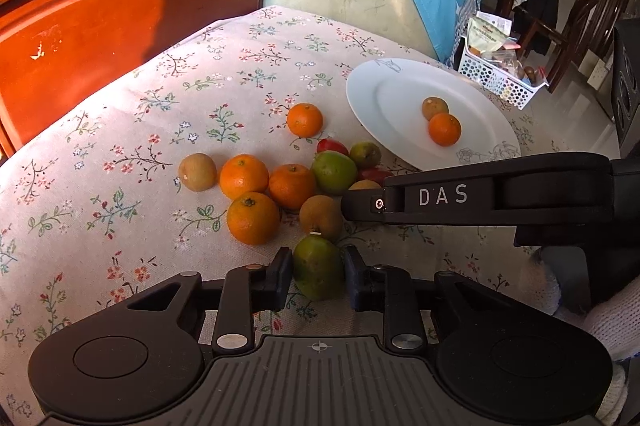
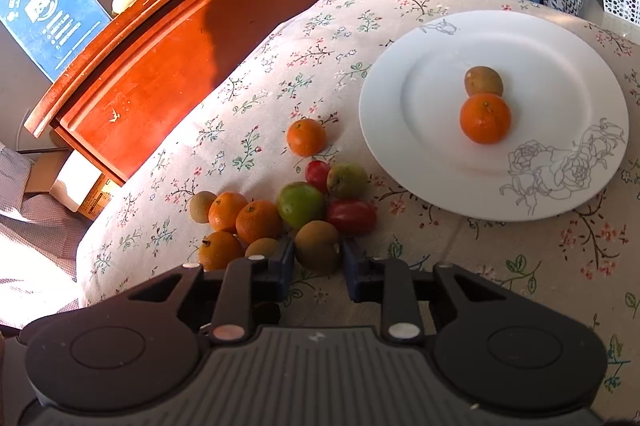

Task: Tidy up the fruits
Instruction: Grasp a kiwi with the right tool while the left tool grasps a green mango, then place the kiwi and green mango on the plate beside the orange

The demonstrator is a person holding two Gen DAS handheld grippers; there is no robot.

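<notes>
Both tools are down among the loose fruit on the flowered cloth [image 2: 520, 266] that covers the surface. The left tool [image 1: 318, 276] has its two fingers pressed against the sides of a green fruit [image 1: 318, 272], oval, dull green with brownish blotches, lying nearest the camera. The right tool [image 2: 318, 260] is clamped on a brown fruit [image 2: 318, 246], round, russet-skinned with a small dark dimple on one side.

Just beyond them sits the heap: four oranges (small, bright, with green stem buttons), three of them bunched together [image 1: 244, 175] and one [image 1: 305, 119] lying apart, closer to the plate. Beside the bunch rests a pale tan fruit [image 1: 197, 171], and towards the plate a shiny light-green one [image 2: 301, 205], a smaller greenish-brown one [image 2: 347, 179] and two glossy red ones [image 2: 352, 217], all touching or nearly so.

The white plate [image 2: 560, 45], with a grey line drawing of roses on its rim, stands on the cloth to the right of the heap. On it lie an orange [image 2: 485, 118] and a brown fruit [image 2: 483, 81], touching each other near the middle.
</notes>
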